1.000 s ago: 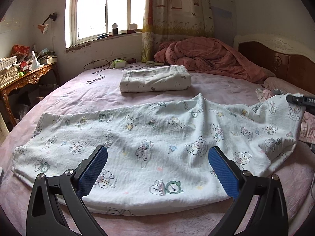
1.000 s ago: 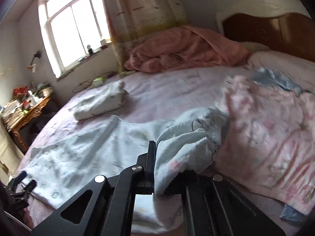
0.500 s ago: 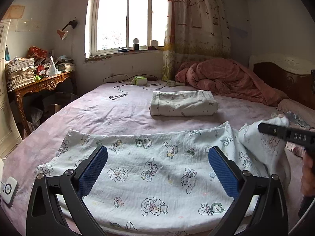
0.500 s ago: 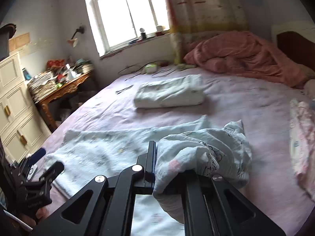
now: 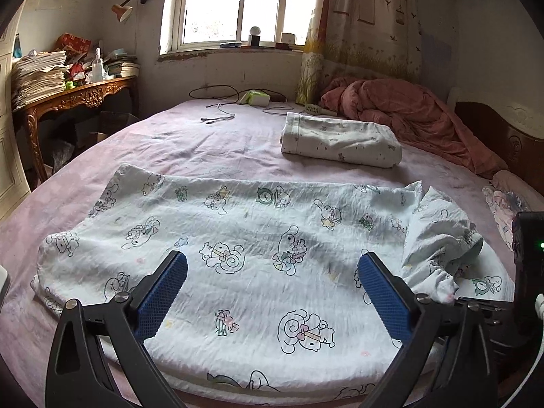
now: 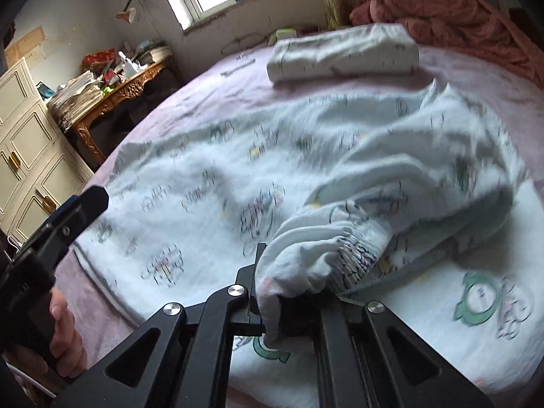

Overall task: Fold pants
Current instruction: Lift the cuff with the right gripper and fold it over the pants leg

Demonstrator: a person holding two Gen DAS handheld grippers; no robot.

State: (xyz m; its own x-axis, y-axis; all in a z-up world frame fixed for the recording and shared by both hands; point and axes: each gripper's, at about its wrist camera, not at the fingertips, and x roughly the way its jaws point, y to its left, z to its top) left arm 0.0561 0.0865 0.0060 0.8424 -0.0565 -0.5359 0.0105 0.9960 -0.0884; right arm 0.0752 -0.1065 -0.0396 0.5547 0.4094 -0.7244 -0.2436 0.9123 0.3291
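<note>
Right gripper (image 6: 268,309): black two-finger tool, jaws pinched together on a bunched, elastic-gathered edge of the pants; the fabric drapes over the fingers.
Left gripper (image 5: 272,292): black fingers with blue textured pads (image 5: 163,295) spread wide apart, nothing between them, hovering over the near part of the pants.
Pants (image 5: 244,238): white crinkled cotton printed with cartoon animals, spread flat across the near part of the bed, right end lifted and doubled back over the flat part.
Bed (image 5: 190,146): pink sheet under the pants.
Folded cloth (image 5: 340,142): white speckled bundle, farther back, apart from the pants.
Quilt (image 5: 408,112): rumpled salmon-pink, by the headboard.
</note>
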